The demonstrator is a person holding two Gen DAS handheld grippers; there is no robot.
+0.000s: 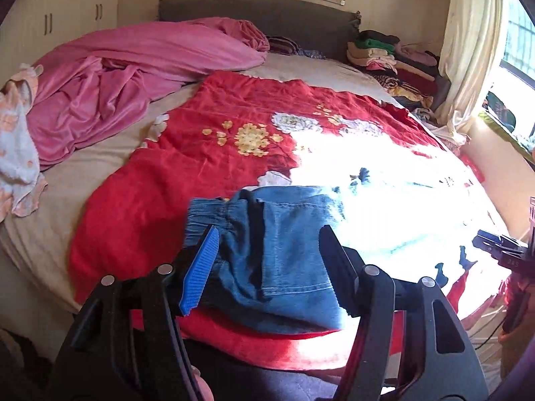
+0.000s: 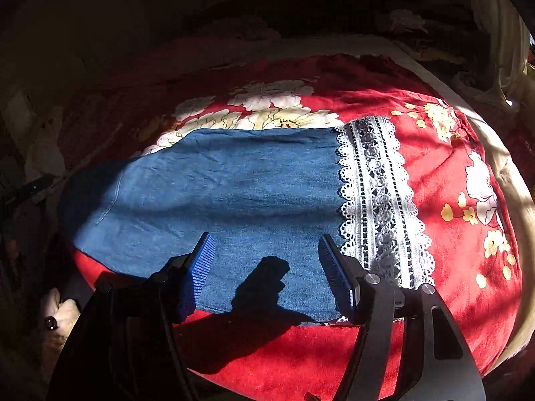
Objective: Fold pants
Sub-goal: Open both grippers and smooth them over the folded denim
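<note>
Window [image 1: 521, 43] sunlight blows out the red bedspread [image 1: 187, 173]; right view dark-edged, hard shadows, fisheye bending.

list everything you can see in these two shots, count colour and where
pants: 1, blue denim, flat on the red cover near the bed's front edge
lace trim: 1 band, white, on the pants' hem end
cover: 1, red with floral print, over the bed
blanket: 1, pink, bunched at the far left of the bed
stack of clothes: 1, mixed colours, far right corner by the headboard
headboard: 1, grey, at the wall
curtain: 1, cream, by the window on the right
left gripper: 1, black with blue pads, open above the pants' waist end
right gripper: 1, black with blue pads, open above the pants near the lace
</note>
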